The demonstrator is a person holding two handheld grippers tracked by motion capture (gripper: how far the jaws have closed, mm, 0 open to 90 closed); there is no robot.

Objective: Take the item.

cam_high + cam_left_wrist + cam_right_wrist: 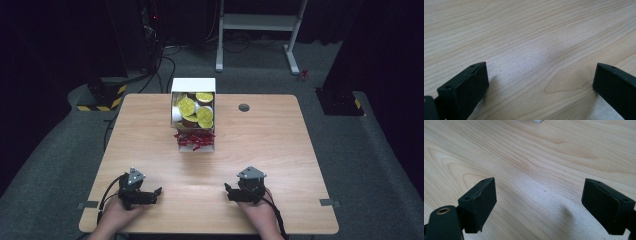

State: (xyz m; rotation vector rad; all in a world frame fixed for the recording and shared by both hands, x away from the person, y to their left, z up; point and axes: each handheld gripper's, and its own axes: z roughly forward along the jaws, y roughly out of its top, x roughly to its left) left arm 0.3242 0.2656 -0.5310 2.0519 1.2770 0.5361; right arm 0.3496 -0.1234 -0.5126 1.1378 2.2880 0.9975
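Note:
A white box point(194, 86) lies open at the far middle of the wooden table point(280, 150). Inside it are several round cups with yellow lids point(205, 116), and red shredded paper point(195, 139) spills from its near end. My left gripper point(152, 195) rests near the front left edge, held in a hand, with its jaws pointing right. In the left gripper view its jaws point(541, 68) stand open over bare wood. My right gripper point(229, 192) sits at the front right with its jaws pointing left. In the right gripper view the right gripper point(539, 182) is open with nothing between its pads.
A dark round cable hole point(244, 107) sits in the tabletop right of the box. On the grey floor beyond the table stand a white desk frame point(260, 22) and a black base with yellow stripes point(102, 97). Cables trail from both grippers over the front edge.

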